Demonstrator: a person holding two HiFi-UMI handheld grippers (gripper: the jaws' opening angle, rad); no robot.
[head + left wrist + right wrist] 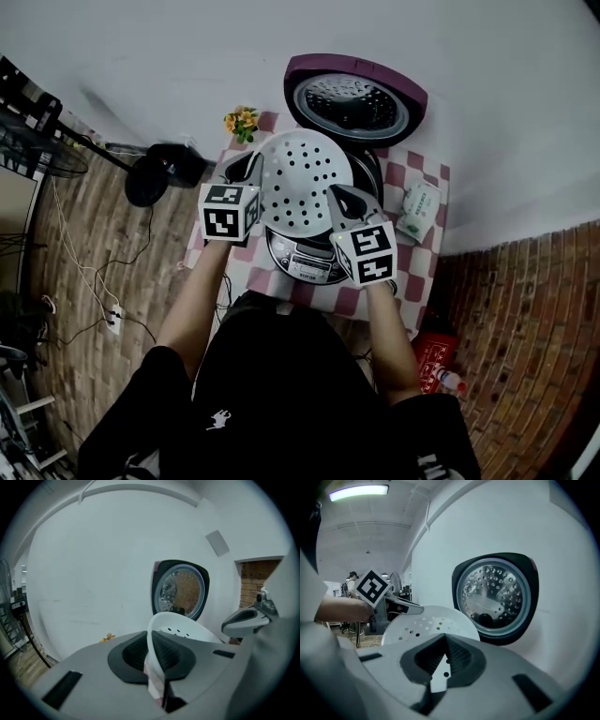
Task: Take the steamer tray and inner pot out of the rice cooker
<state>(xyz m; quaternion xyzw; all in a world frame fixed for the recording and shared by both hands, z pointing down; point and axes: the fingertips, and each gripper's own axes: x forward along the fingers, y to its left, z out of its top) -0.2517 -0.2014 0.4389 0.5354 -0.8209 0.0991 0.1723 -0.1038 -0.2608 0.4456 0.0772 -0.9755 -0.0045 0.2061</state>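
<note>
Left tongs [249,167] and right tongs [339,199]: both clamped on opposite rims of steamer tray [298,178] between them. Probably light, stiff, slippery plastic; thin rim is the best hold.

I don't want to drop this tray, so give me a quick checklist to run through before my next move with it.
1. Left hand-held gripper shut on the steamer tray rim: ok.
2. Right hand-held gripper shut on the opposite rim: ok.
3. The lid swung open, out of the tray's way: ok.
4. Tray lifted clear of the rice cooker: cannot tell; the head view looks steeply down on both.
5. Room on the checkered table for the tray: cannot tell; the tissue pack and flowers sit beside the cooker.
</note>
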